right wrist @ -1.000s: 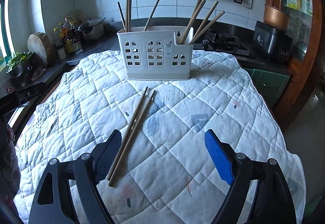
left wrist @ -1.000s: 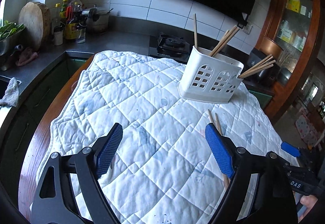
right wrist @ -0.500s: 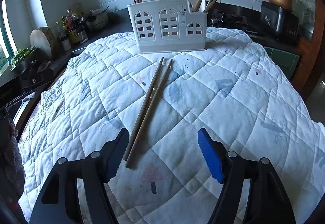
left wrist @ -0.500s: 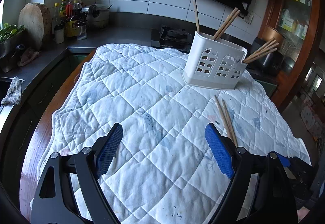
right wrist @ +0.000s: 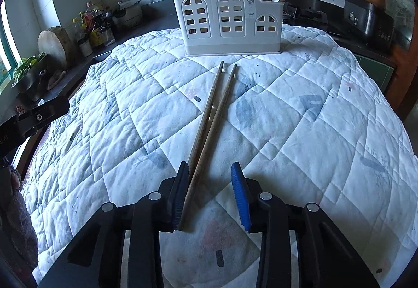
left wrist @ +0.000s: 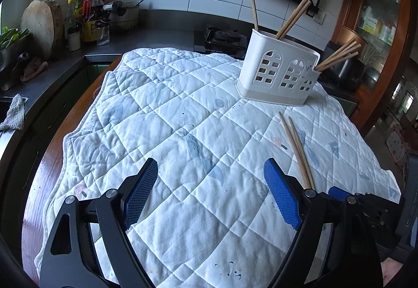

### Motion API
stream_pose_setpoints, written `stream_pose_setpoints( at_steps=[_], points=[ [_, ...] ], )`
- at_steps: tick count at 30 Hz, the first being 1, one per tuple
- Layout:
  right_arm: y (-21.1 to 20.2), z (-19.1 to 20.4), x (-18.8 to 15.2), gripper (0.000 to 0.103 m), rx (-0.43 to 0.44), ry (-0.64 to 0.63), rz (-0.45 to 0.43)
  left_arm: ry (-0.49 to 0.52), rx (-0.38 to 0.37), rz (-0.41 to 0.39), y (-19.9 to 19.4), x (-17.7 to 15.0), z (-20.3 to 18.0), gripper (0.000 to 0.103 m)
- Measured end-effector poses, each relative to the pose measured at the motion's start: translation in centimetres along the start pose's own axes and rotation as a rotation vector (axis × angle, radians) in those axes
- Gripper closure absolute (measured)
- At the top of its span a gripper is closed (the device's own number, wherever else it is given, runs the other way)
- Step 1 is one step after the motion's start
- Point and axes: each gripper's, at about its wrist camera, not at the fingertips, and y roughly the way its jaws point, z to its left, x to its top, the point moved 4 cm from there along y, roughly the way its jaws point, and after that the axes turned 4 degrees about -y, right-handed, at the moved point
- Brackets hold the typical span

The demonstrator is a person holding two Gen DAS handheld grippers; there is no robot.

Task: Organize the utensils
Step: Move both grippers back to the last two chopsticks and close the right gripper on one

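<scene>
Daylight comes in from the window [right wrist: 6, 53] on the left, so it's kinda dim and bluish overall. Sharp focus, heavy fisheye bending, black corners.

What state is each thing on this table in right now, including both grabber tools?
Left gripper: open, empty, above the quilt.
Right gripper: jaws just been closing, chopsticks between them, right pad not touching yet.
Loose chopsticks: flat on the quilt.
Utensil holder: upright, with chopsticks standing inside.

Both wrist cameras look forward and downward across the quilted desk [left wrist: 183, 105] toward its far edge. The right view sits lower and nearer; both share the utensil holder [right wrist: 230, 19] and loose chopsticks [left wrist: 297, 149].
</scene>
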Motion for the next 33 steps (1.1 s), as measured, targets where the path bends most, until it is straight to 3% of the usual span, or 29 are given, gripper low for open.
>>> stream_pose_setpoints(
  at_steps=[8,22,33],
  points=[
    [0.7,0.8,0.4,0.089,-0.042,-0.034,0.016,-0.018,-0.007,0.013,0.5,-0.2,0.7,0.02],
    [1.7,1.2,0.2,0.093,-0.068,-0.041,0.053,-0.025,-0.008,0.02,0.9,-0.4,1.0,0.02],
    [0.7,-0.4,0.3,0.097,-0.082,0.002,0.003,-0.007,-0.03,0.035,0.8,-0.8,0.0,0.02]
  ],
)
